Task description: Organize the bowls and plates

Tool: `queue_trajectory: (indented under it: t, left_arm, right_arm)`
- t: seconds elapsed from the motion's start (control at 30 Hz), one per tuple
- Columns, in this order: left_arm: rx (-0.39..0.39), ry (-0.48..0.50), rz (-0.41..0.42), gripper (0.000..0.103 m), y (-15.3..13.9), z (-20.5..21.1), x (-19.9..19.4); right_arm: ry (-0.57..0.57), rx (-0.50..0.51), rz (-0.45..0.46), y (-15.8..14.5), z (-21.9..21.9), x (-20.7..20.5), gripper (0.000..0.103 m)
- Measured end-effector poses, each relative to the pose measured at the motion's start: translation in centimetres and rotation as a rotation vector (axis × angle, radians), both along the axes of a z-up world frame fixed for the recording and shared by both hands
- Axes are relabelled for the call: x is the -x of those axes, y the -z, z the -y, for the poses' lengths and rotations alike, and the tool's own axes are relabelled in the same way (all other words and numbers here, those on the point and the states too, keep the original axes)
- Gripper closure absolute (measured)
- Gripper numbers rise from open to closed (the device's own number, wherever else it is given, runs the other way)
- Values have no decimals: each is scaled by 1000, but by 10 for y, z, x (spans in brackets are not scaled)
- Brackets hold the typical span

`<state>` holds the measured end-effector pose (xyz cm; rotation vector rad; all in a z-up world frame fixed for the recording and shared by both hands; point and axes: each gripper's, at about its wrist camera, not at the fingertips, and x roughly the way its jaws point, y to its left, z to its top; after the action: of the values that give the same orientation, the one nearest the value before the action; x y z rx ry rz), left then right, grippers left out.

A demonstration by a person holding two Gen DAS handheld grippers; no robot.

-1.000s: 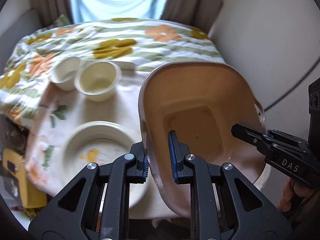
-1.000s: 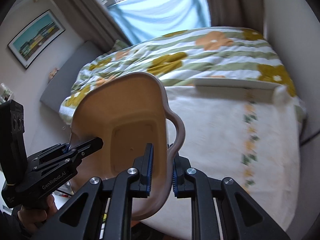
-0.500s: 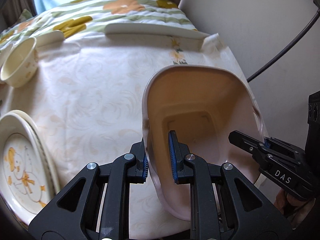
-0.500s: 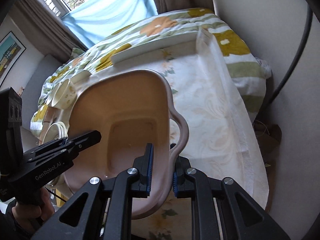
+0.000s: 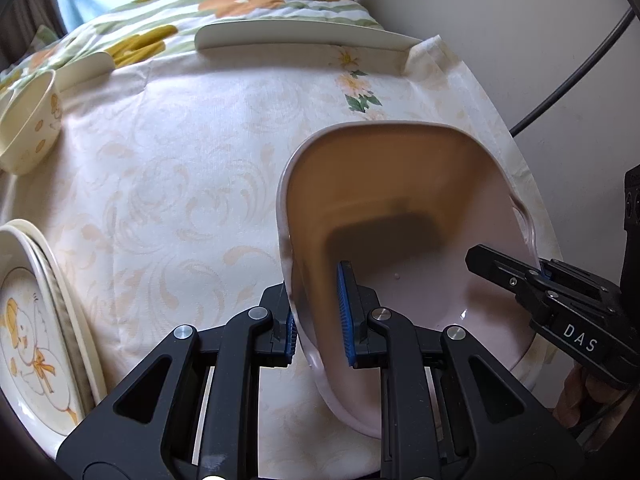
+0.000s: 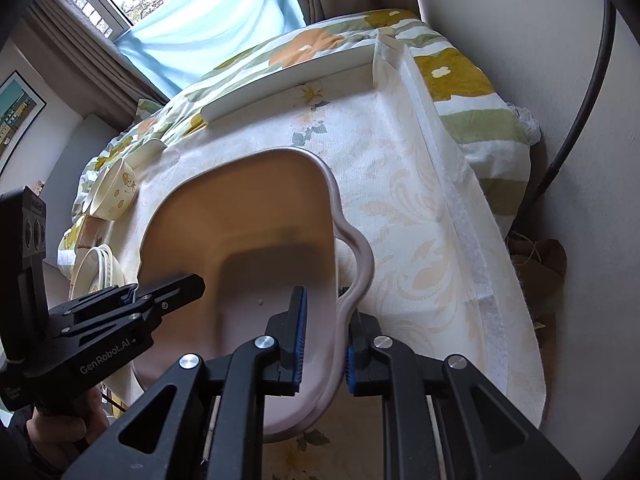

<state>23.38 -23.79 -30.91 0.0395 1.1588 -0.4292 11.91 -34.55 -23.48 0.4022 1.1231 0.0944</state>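
**Pink basin clamped from both sides over the tablecloth**

Pink basin (image 5: 404,216) held low over the floral tablecloth (image 5: 168,184), at 4 o'clock in the left wrist view. Left gripper (image 5: 318,320) clamped on the left rim wall; right gripper (image 6: 323,336) clamped on the rim beside the handle. Cream bowl (image 5: 30,124) at 10 o'clock, stacked plates (image 5: 28,320) at 8 o'clock, well apart from the basin.

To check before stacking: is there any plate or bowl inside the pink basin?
No, the pink basin shows only its bare inner floor and walls, with no dish in it.
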Motion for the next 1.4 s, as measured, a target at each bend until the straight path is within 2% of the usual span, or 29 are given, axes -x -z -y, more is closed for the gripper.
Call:
queue_trajectory:
  t: [0.1, 0.17, 0.2, 0.23, 0.3, 0.37, 0.6, 0.8, 0.83, 0.87, 0.93, 1.03, 1.17, 1.27, 1.4]
  left_arm:
    - [0, 4, 10, 85, -1, 1, 2]
    - [-19, 14, 11, 67, 1, 3, 3]
    - [-28, 14, 17, 44, 0, 4, 4]
    - [-36, 12, 33, 26, -1, 5, 6]
    - [-38, 18, 62, 25, -4, 6, 8]
    - [-45, 25, 65, 25, -5, 7, 9]
    - [-43, 13, 92, 25, -28, 0, 17]
    - [-28, -29, 178, 25, -90, -22, 39]
    - [-32, -51, 203, 23, -103, -29, 43]
    - [-44, -72, 222, 21, -114, -35, 45]
    - [-80, -124, 273, 3, -136, -53, 48]
    - [-98, -198, 328, 1, -161, -85, 48]
    - [-101, -302, 344, 1, -184, -135, 40]
    - [-117, -372, 339, 1, -193, -176, 27]
    - [-110, -449, 300, 1, -194, -231, -1]
  right_arm:
    - [20, -17, -5, 1, 2, 1, 88]
    - [42, -37, -8, 2, 4, 2, 88]
    - [54, -48, -10, 3, 6, 2, 88]
    - [71, -62, -9, 3, 8, 2, 88]
    - [105, -98, 4, 3, 13, 6, 75]
    - [139, -121, 20, 1, 19, 10, 43]
    - [159, -86, 35, -23, 23, 21, 41]
    - [56, -34, 106, -77, 8, 28, 41]
    - [31, -26, 123, -87, 3, 27, 36]
    - [9, -21, 146, -96, -3, 25, 19]
    - [-27, -21, 190, -112, -12, 20, 0]
    - [-105, -43, 224, -131, -34, 2, 0]
    - [-230, -47, 255, -146, -76, -24, 0]
    - [-311, -24, 267, -156, -113, -49, 0]
    - [-372, 1, 227, -159, -155, -86, 0]
